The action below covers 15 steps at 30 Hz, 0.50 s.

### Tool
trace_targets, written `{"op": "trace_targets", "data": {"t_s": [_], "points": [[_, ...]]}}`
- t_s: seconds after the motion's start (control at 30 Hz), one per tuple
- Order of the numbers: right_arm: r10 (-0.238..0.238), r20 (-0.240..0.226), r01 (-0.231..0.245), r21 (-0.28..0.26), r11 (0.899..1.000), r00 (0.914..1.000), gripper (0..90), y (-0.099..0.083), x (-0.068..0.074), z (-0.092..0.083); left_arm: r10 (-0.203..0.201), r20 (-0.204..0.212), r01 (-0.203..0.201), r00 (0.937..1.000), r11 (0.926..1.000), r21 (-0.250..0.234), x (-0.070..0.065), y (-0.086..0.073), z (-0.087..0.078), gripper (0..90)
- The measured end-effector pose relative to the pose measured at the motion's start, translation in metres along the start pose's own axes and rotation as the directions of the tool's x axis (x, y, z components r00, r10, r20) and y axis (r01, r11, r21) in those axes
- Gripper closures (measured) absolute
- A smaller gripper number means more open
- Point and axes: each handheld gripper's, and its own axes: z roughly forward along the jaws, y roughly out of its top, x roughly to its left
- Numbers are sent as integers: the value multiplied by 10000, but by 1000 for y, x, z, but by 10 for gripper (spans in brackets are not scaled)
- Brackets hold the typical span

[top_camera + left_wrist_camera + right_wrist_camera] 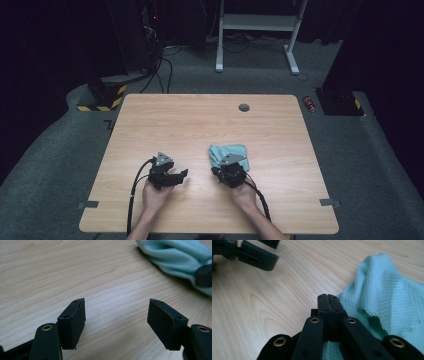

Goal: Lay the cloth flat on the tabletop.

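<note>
Nearest the person's edge of the pale wood-grain table [200, 120], two hands come in from below, each holding a black two-jaw gripper. The left gripper [116, 317] stands wide open over bare wood with nothing between its jaws, which point toward the cloth lying off to one side of it. The right gripper [328, 301] has its jaws pressed flat together; whether a fold of fabric is pinched between them cannot be told, though the cloth lies against and under its linkage. Just beyond it sits the crumpled pale turquoise waffle-weave cloth [228, 152], bunched in soft folds a little toward the person's side of the table's middle. It looks light, limp and not slippery, so it should drape and trail rather than hold shape; a raised fold or the scalloped hem [372, 313] seems the easiest place to pinch. Farther off, a small round grey grommet [244, 107] sits near the table's far edge.
</note>
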Motion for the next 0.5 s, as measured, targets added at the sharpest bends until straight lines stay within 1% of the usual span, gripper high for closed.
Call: {"op": "trace_targets", "data": {"t_s": [0.03,0.07,0.1,0.13,0.2,0.27,0.3,0.33,0.37,0.43,0.47,0.5], "points": [[-25,-66,25,41,10000,10000,900,2,4,3,-4,-17,4,10000,10000,98,0,0,1,314],[-25,-66,25,41,10000,10000,900,2,4,3,-4,-17,4,10000,10000,98,0,0,1,313],[-110,-152,110,24,9999,9998,900,3,6,5,42,-50,-42,10000,9999,143,0,0,0,313],[-253,-269,254,33,9997,9993,900,7,12,9,42,-28,-42,10000,9999,139,-2,0,-1,311],[-277,-361,280,68,9996,9990,893,8,15,12,-22,31,22,10000,10000,87,-2,0,-2,316],[-262,-422,267,113,9996,9988,885,8,17,13,-103,185,102,9998,9999,45,-2,2,-2,319],[-299,-538,304,79,9995,9981,792,8,18,14,-27,158,25,9999,9999,110,-4,5,-1,319],[-168,-604,173,89,9998,9980,758,8,17,13,-27,158,25,9999,9999,110,-4,5,-1,319],[-89,-687,97,111,9999,9976,741,8,16,12,95,149,-97,9998,9999,104,-8,8,0,318],[-12,-764,18,76,10000,9971,728,7,16,10,58,224,-60,9997,10000,76,-10,10,1,318],[-7,-771,8,12,10000,9970,721,6,15,6,96,307,-98,9995,9999,70,-12,12,2,319],[-89,-659,81,-119,9999,9978,721,3,14,-2,137,359,-138,9993,9999,24,-17,15,5,318]]}}
